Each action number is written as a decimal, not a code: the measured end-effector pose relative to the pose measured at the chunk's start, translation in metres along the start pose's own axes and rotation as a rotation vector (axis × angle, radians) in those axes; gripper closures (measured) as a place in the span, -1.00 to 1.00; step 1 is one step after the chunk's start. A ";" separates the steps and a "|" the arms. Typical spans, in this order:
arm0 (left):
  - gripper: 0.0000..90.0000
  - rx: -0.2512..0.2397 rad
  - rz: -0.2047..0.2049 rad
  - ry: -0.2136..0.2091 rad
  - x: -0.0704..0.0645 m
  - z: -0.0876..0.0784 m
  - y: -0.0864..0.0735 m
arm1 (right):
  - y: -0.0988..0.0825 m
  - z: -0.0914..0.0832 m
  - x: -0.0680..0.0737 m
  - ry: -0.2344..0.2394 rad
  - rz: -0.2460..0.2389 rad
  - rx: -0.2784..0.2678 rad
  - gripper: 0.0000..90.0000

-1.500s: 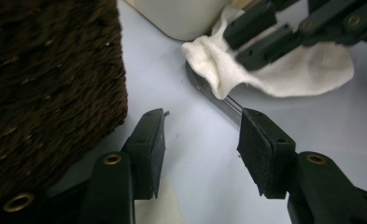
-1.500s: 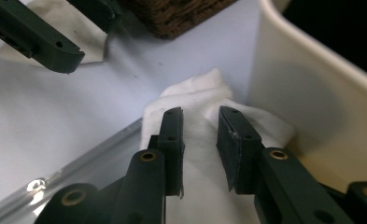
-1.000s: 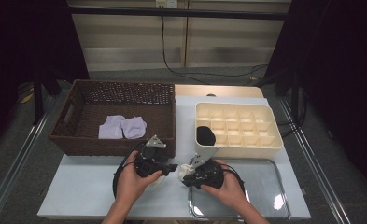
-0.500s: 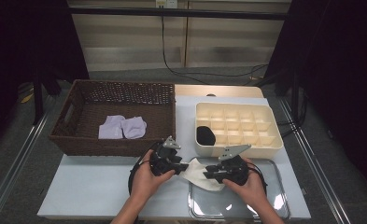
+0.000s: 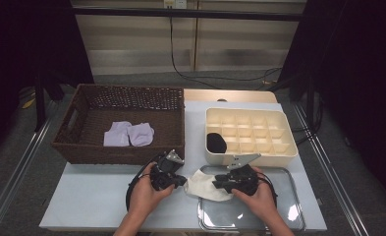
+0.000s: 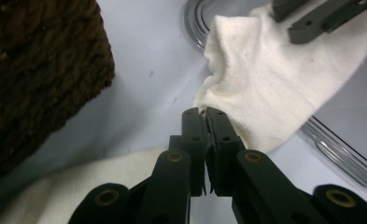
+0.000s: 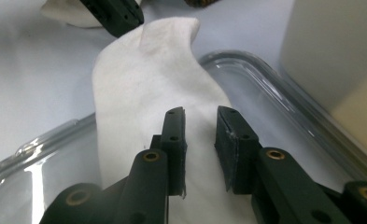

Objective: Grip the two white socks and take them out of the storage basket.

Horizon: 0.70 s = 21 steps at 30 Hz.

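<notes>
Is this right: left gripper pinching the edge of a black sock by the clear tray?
Not quite: the sock is white, not black, as the left gripper view shows. The left gripper does pinch its edge, beside the clear tray.

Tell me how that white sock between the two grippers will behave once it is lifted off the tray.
The white sock will probably sag: it is soft knit, already creased and draped over the tray rim. It looks light. The left gripper, shut on just an edge, might let it slip. The right gripper straddles it with fingers apart, so likely gives no support.
</notes>
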<state>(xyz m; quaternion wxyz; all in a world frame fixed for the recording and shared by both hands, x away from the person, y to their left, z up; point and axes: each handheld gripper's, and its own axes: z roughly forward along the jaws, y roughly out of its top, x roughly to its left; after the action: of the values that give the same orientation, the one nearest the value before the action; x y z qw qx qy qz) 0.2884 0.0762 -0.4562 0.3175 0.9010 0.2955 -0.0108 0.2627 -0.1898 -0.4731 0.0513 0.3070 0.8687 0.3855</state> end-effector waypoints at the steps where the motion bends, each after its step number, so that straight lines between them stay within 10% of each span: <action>1: 0.93 -0.001 0.000 0.001 0.000 -0.003 -0.002 | 0.002 0.002 0.001 0.006 -0.009 0.002 0.60; 11: 0.92 -0.035 -0.047 0.021 0.001 -0.020 -0.020 | 0.010 0.016 0.007 0.066 -0.046 -0.006 0.58; 21: 0.30 -0.126 -0.121 0.165 0.021 -0.056 -0.035 | 0.014 0.018 0.005 0.077 -0.053 0.005 0.58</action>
<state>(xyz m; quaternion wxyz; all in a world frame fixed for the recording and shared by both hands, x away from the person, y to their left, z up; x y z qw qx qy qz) 0.2777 0.1415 -0.4350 0.3470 0.8575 0.3745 0.0628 0.2714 -0.1680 -0.4754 0.0272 0.2689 0.8787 0.3935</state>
